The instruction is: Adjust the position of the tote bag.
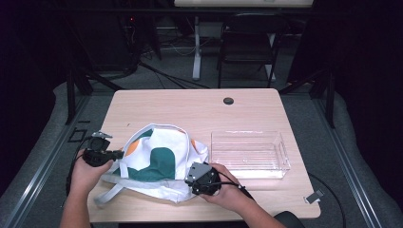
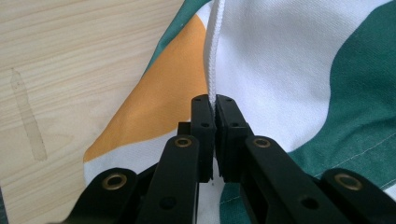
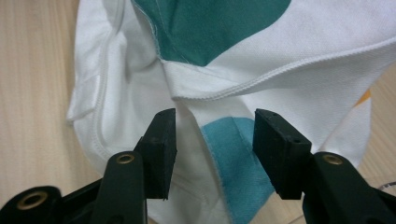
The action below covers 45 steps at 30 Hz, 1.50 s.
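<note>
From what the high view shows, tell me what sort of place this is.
Probably a lab or recording workspace, not a home: a light wooden desk with a cable hole stands on grey carpet, dark curtains enclose it, and a black folding chair stands beside another desk's white leg behind.

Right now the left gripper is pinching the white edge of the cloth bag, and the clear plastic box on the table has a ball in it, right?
Not quite. The left gripper is shut on the white edge of the cloth bag, as the left gripper view shows, but the clear plastic box has nothing in it, as the high view shows.
</note>
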Tool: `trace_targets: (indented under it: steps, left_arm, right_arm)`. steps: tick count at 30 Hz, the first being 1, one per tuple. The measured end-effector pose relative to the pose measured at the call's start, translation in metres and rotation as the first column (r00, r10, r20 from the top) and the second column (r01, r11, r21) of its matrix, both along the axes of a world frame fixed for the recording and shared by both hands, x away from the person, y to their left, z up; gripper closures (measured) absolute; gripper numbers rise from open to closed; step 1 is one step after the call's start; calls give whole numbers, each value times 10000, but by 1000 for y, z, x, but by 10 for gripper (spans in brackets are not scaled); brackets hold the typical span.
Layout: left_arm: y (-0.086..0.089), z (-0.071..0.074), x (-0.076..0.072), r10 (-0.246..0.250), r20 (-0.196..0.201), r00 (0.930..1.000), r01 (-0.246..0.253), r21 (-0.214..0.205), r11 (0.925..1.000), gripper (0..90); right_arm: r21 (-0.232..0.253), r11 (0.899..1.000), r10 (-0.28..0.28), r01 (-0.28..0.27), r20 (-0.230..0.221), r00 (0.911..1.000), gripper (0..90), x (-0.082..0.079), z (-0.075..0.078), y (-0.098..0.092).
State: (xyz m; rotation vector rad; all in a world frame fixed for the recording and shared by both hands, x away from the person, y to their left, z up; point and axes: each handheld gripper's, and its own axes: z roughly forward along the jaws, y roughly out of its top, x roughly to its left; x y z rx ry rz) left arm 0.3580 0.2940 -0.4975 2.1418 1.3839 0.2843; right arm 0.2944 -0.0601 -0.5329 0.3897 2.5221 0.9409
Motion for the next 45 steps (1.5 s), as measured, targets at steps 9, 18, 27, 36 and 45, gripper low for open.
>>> trace_targets:
  steps: [9, 18, 27, 36, 45]
  left_arm:
    - [2, -4, 1, 25, -137, 9999, -27, -135, 9999, 865]
    - [4, -6, 0, 42, -158, 9999, -44, -134, 9999, 862]
    - [4, -7, 1, 6, -181, 9998, -9, -140, 9999, 855]
    - [6, -8, 1, 41, -213, 9998, -44, -158, 9999, 851]
    - [6, -9, 2, 47, -255, 9997, -50, -103, 9999, 839]
  right_arm:
    - [-485, 9986, 224, -199, 510, 9984, 549, 0, -3, 3]
    - [-668, 9975, 265, -223, 635, 9976, 612, 1, -2, 3]
    - [-365, 9992, 169, -149, 532, 9984, 682, 0, 0, 2]
    - [27, 10000, 15, -16, 148, 9999, 771, 3, 4, -1]
    - [445, 9988, -183, 185, -53, 9998, 845, 4, 9, -4]
